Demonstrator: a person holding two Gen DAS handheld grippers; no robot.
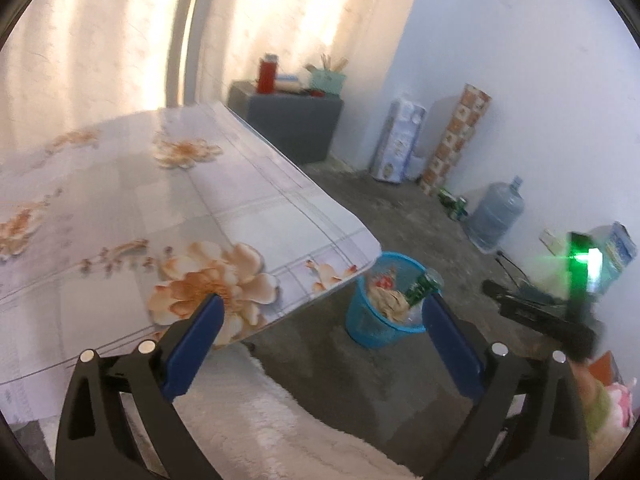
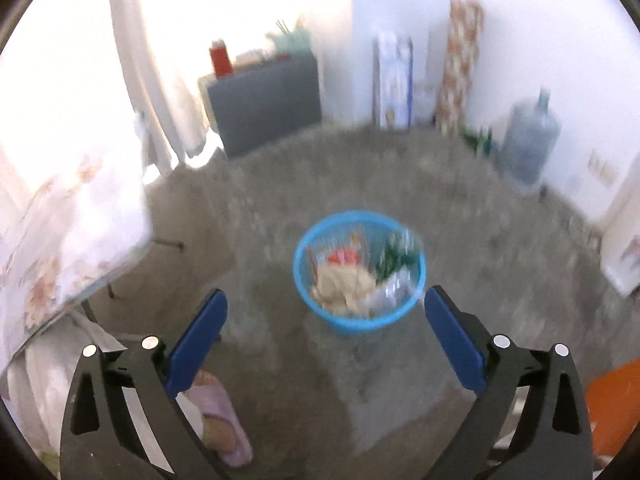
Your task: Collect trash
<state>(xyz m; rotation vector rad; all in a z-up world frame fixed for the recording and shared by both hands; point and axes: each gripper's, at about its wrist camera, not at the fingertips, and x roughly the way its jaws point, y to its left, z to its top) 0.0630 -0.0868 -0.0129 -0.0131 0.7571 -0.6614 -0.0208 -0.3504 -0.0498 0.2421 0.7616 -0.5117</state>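
Left gripper (image 1: 322,312): released, blue pads spread wide, nothing between them; aimed past the corner of the flowered tabletop (image 1: 120,200) toward the floor. Right gripper (image 2: 325,308): likewise released and empty, held above the concrete floor (image 2: 280,360), pointed down at the blue basket (image 2: 348,322).

Blue basket (image 1: 362,326): standing upright on the floor just beside the tabletop corner, within easy reach of both hands, presumably so that items lifted off the tabletop drop straight in. Trash (image 2: 344,284) already inside: crumpled beige paper, a green wrapper (image 1: 418,290) leaning against the rim, a clear plastic piece, something red beneath. Judged from the bare visible tabletop and the filled basket: collection well advanced or finished; no loose trash visible on the shown part of the tabletop.

Hidden or unclear: left and near portions of the tabletop cut off by the lens edge, so any remaining litter there not verifiable. Right wrist view heavily blurred; individual items in the basket hard to separate, red object not identifiable. Window area overexposed, detail lost. Basket bottom concealed by its own contents. In the left wrist view, the basket's right rim partly covered by the gripper's right pad. Dark device with a green light (image 1: 580,258) at the right margin: probably the other handheld unit, smeared and only partly in frame.
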